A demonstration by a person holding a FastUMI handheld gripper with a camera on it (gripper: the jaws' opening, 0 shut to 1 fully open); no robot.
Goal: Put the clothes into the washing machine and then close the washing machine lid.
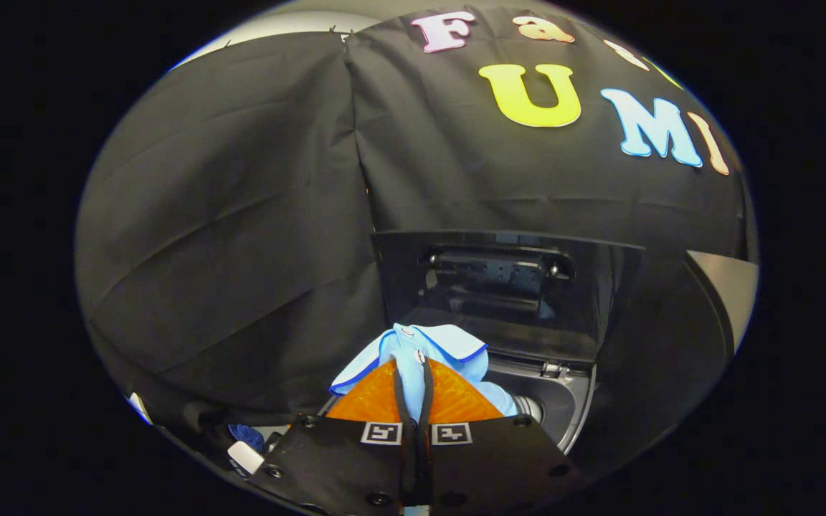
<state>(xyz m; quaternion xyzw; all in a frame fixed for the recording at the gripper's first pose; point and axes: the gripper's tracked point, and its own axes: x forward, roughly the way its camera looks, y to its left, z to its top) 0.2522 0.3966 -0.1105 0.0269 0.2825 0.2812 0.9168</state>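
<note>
Black cloth backs the booth, w/ the washing machine [563, 401] set against it. You've got the light blue garment [424, 347] pinched: fingers [449, 401] of the gripper [413, 390] are pressed nearly together, cloth clamped between them. Garment bunches up just above the fingertips, collar fold spreading left and right, so its long axis looks to run along the fingers, hanging end hidden below. Whether more cloth trails under the gripper, can't tell.

Key relation: the drum opening [531, 408] sits just ahead and right of the fingertips, lower than the cloth. Garment's bulk is over the tub's left front rim, prob. not fully over the hole yet. Lid [506, 287] stands upright at the back edge, open, latch face toward you, beyond the garment. Next move, as I judge it: shift right and fwd over the drum, then release.
</note>
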